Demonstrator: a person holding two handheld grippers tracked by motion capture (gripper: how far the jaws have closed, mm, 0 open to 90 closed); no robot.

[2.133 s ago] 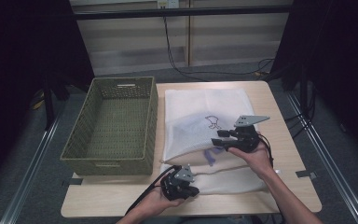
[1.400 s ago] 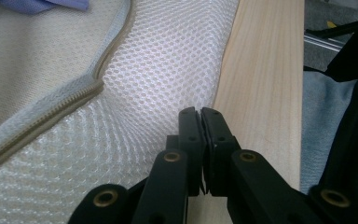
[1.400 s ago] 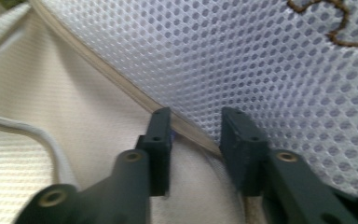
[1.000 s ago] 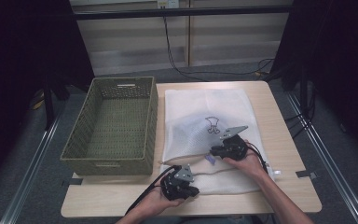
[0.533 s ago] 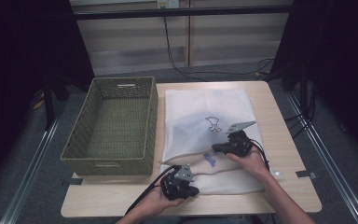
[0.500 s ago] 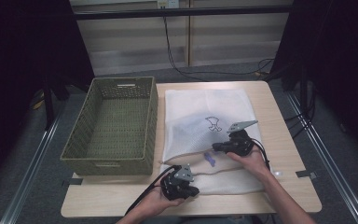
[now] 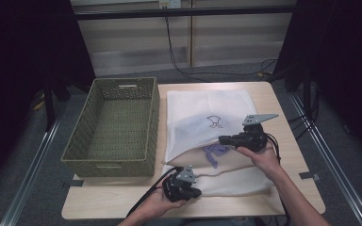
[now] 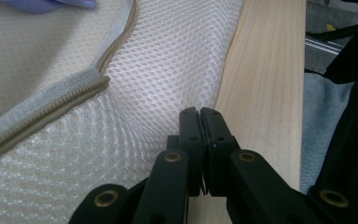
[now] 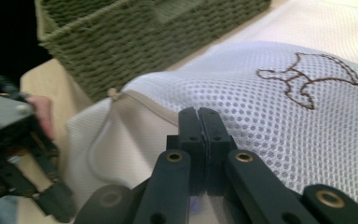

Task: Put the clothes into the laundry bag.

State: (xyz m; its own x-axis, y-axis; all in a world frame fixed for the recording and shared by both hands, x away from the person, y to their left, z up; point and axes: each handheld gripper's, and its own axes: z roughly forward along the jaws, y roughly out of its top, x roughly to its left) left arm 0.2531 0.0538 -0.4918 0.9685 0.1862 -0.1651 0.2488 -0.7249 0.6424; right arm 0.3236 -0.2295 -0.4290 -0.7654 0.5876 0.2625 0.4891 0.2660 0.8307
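A white mesh laundry bag [image 7: 207, 108] with a brown stitched emblem [image 9: 307, 77] lies on the wooden table [image 7: 283, 122]. Its zipped mouth [image 8: 51, 102] gapes, and a purple cloth [image 7: 214, 151] shows inside. My right gripper [image 7: 222, 139] is shut on the bag's upper flap and holds it raised above the table. In the right gripper view its jaws [image 9: 198, 112] are pressed together with mesh [image 9: 270, 107] around them. Near the table's front edge, my left gripper [image 7: 195, 192] is shut on the bag's lower layer. Its closed jaws [image 8: 200, 112] pinch the mesh edge [image 8: 158, 70].
An empty green woven basket [image 7: 108, 165] stands to the left of the bag and touches its side. Bare table [image 8: 265, 70] runs along the front and right edges. Cables trail from both grippers. The surroundings are dark floor with metal rails.
My right gripper has risen and drawn the upper flap up, so the bag's mouth gapes wider and more purple cloth shows. The left gripper has stayed put.
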